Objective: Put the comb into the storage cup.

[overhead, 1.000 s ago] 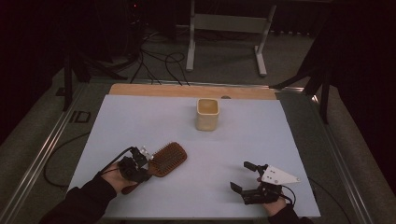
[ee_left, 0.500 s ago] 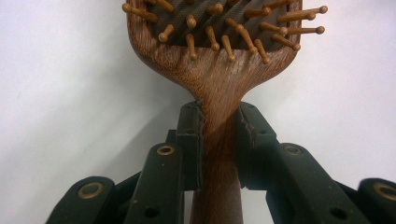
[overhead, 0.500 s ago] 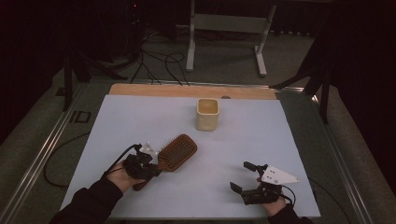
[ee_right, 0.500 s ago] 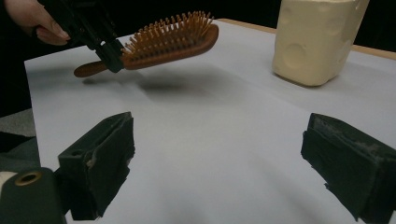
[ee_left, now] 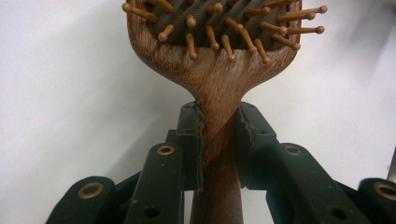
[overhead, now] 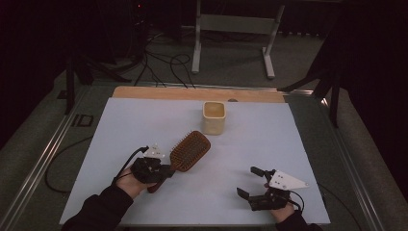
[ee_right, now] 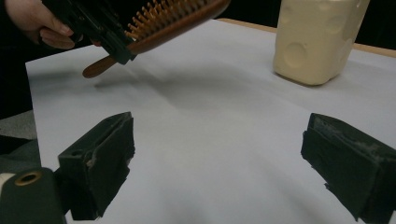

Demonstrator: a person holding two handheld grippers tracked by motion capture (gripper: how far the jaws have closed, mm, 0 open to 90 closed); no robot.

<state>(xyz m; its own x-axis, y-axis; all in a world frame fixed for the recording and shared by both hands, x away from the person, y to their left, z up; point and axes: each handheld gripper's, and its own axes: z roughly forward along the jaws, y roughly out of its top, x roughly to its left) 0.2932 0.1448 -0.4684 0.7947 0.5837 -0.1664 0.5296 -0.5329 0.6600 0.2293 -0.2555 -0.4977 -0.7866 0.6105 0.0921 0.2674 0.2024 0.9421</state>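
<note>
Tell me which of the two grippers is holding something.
The left gripper: its jaws are clamped on the wooden hairbrush at the handle, holding it above the table. The right gripper stands open with nothing between its jaws.

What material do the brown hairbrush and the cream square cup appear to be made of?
Brown paddle hairbrush: likely wood, matte, with visible grain; round-tipped wooden-looking pins in a dark cushion. Cream square cup: probably plastic or ceramic, smooth with shallow round dimples; uncertain which.
</note>
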